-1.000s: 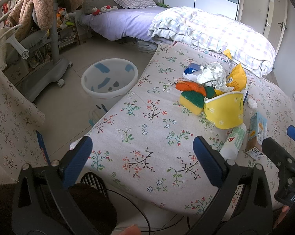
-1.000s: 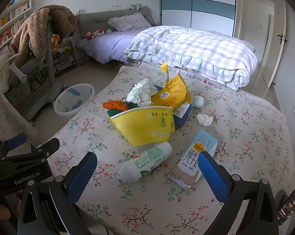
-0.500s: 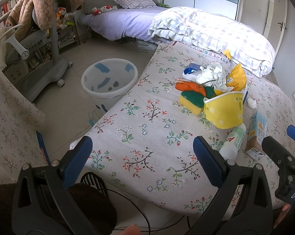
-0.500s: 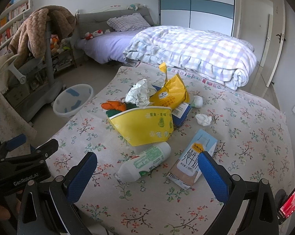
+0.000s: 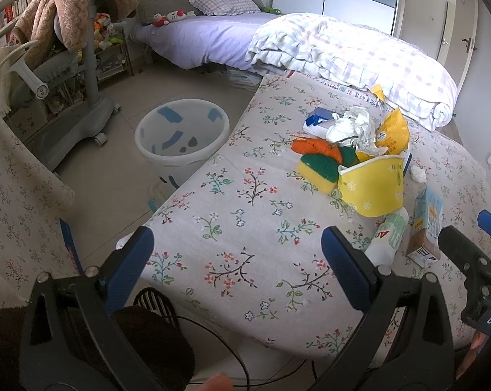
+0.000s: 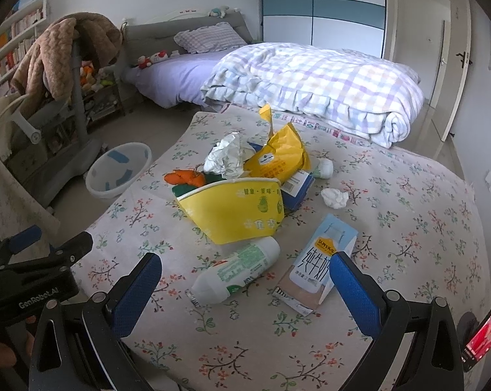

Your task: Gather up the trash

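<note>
Trash lies in a heap on the floral-covered table: a crushed yellow paper bowl, a white plastic bottle on its side, a milk carton, a yellow snack bag, crumpled paper, sponges and a small paper wad. A white bin stands on the floor left of the table. My left gripper is open and empty over the table's near edge. My right gripper is open and empty just in front of the bottle and carton.
A bed with a rolled checked quilt borders the table's far side. A grey chair stand draped with a brown blanket stands left of the bin. A floral cloth hangs at the left. A cable runs under the table's near edge.
Almost nothing differs. The right wrist view has shifted very slightly; both grippers stay open and the trash has not moved.
</note>
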{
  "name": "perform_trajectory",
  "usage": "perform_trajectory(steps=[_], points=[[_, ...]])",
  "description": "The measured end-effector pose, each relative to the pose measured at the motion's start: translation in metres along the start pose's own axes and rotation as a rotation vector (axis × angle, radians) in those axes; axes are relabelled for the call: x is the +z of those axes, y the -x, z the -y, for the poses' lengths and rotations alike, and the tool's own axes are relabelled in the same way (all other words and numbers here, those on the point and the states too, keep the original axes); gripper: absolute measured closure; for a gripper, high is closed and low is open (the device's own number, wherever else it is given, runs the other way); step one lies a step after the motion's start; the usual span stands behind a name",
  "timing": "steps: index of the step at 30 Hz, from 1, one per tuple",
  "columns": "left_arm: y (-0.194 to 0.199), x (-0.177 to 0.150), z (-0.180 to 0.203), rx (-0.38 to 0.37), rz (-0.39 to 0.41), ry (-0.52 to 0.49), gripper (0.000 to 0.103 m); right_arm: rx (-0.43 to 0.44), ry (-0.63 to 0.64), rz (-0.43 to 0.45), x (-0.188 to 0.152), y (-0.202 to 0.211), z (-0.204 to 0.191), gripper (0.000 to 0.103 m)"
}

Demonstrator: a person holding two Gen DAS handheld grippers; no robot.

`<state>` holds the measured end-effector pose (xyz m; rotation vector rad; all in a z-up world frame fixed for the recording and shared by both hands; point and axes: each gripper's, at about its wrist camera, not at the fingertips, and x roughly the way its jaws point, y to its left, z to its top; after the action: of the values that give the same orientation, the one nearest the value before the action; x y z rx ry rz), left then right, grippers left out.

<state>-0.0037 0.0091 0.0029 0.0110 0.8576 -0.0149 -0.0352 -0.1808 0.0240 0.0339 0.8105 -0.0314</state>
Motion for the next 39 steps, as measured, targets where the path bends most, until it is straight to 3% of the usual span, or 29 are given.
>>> perform_trajectory(steps=[13,18,21,25,32,34,36,38,39], points=[[-0.01,0.006,0.001,-0.039,-0.068,-0.037,0.001,-0.021,-0.044,-0.032,0.001,0.003,0.021,0.0],[-0.01,0.02,0.003,-0.101,-0.094,-0.079,0.001,-0.015,-0.101,-0.091,0.016,0.004,0.054,0.0],[-0.009,0.035,0.011,-0.101,-0.084,-0.145,0.001,-0.023,-0.16,-0.116,0.025,0.002,0.078,0.0],[-0.014,0.054,0.018,-0.122,-0.106,-0.19,0.001,-0.048,-0.234,-0.194,0.031,-0.016,0.107,0.0],[-0.042,0.076,0.024,-0.125,-0.188,-0.215,0.001,0.015,-0.299,-0.378,0.019,-0.073,0.116,0.001],[-0.053,0.081,0.022,-0.139,-0.216,-0.198,0.001,0.011,-0.3,-0.406,0.014,-0.087,0.114,0.006],[-0.062,0.085,0.02,-0.162,-0.225,-0.186,0.001,0.015,-0.319,-0.437,0.009,-0.102,0.115,0.024],[-0.071,0.088,0.019,-0.194,-0.238,-0.167,0.001,0.08,-0.368,-0.448,0.007,-0.111,0.119,0.038],[-0.076,0.089,0.018,-0.218,-0.245,-0.153,0.001,0.092,-0.388,-0.449,0.008,-0.112,0.121,0.038]])
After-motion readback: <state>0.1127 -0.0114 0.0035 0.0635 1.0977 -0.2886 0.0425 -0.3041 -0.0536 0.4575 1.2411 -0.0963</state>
